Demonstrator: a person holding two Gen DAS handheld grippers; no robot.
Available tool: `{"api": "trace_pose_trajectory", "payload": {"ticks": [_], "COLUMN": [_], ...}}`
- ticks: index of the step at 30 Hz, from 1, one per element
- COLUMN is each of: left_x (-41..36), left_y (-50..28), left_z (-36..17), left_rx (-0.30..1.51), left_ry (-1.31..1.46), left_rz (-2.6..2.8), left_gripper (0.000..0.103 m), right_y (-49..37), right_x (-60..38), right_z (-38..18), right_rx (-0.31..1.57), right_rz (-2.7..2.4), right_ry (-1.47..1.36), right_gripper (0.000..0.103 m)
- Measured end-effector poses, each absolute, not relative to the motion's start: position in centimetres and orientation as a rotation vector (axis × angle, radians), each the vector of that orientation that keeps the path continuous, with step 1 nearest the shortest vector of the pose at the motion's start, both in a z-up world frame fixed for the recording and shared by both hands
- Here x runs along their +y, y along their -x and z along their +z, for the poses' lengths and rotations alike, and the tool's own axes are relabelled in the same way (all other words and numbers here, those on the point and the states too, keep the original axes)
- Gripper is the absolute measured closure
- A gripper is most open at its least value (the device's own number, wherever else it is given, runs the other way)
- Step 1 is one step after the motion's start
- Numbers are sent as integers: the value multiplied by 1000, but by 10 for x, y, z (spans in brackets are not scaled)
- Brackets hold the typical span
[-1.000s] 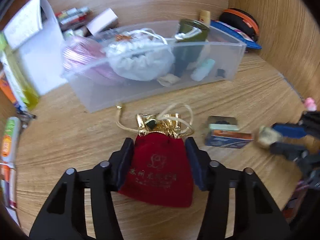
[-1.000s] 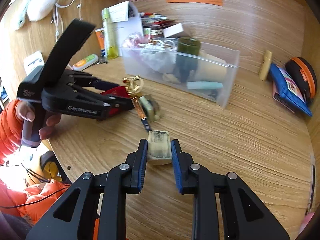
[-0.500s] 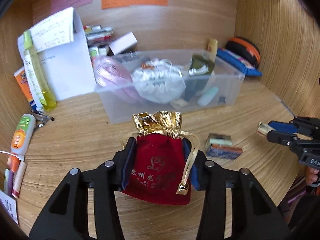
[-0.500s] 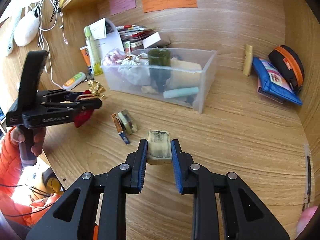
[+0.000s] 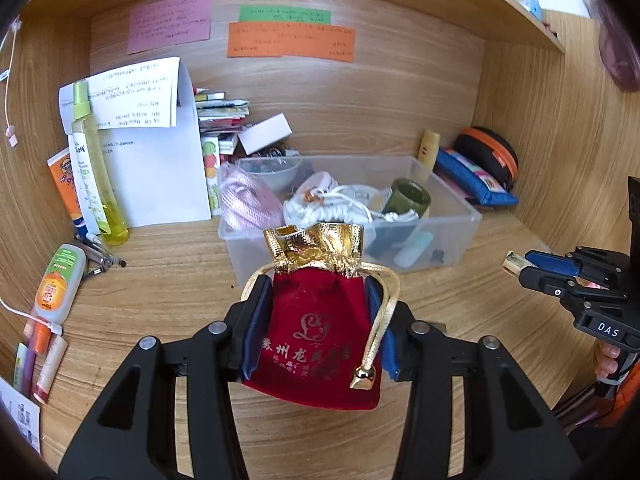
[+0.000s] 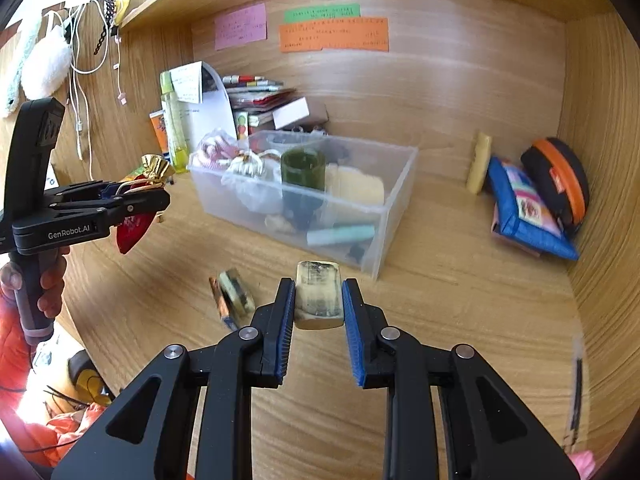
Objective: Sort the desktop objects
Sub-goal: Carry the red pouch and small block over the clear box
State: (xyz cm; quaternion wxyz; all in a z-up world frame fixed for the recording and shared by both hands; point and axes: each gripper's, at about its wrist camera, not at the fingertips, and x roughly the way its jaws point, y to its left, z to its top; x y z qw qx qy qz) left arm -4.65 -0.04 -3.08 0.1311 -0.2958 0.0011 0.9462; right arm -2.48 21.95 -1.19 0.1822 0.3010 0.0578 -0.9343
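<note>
Red pouch (image 5: 320, 336) hangs clamped between the left gripper's (image 5: 318, 328) fingers, off the desk (image 6: 460, 320); the right gripper (image 6: 318, 312) pinches a small block (image 6: 319, 300). Clear bin (image 6: 394, 208) at twelve o'clock, partly filled; boxes (image 6: 232, 298) at ten remain unsorted.

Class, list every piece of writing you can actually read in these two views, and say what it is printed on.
"GenRobot.AI": side of the left tool.
"DAS": side of the right tool.
Red pouch: gold characters, too blurred to read.
Wall notes, bottles and papers: writing too small to read.
</note>
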Motion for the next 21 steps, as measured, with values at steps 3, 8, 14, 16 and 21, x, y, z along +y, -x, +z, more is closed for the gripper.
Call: {"api": "trace_pose_trajectory", "payload": {"ticks": [3, 8, 14, 16, 21], "left_x": [-2, -4, -6, -6, -7], "left_y": [47, 49, 60, 64, 81], "left_z": [-23, -10, 3, 7, 17], "left_rx": [7, 6, -28, -24, -27], "left_ry": [828, 780, 757, 751, 740], "left_rz": [2765, 2778, 2763, 2770, 2770], "left_gripper": [56, 56, 56, 56, 56], "right_y": [28, 36, 50, 56, 73], "right_x": [219, 218, 213, 210, 205], "right_z": [-3, 5, 14, 18, 28], "right_rx": [179, 163, 170, 179, 194], "right_rz": [-2658, -2666, -2661, -2659, -2659], "right_ry": [-821, -793, -773, -764, -749], "right_gripper": [81, 81, 81, 81, 81]}}
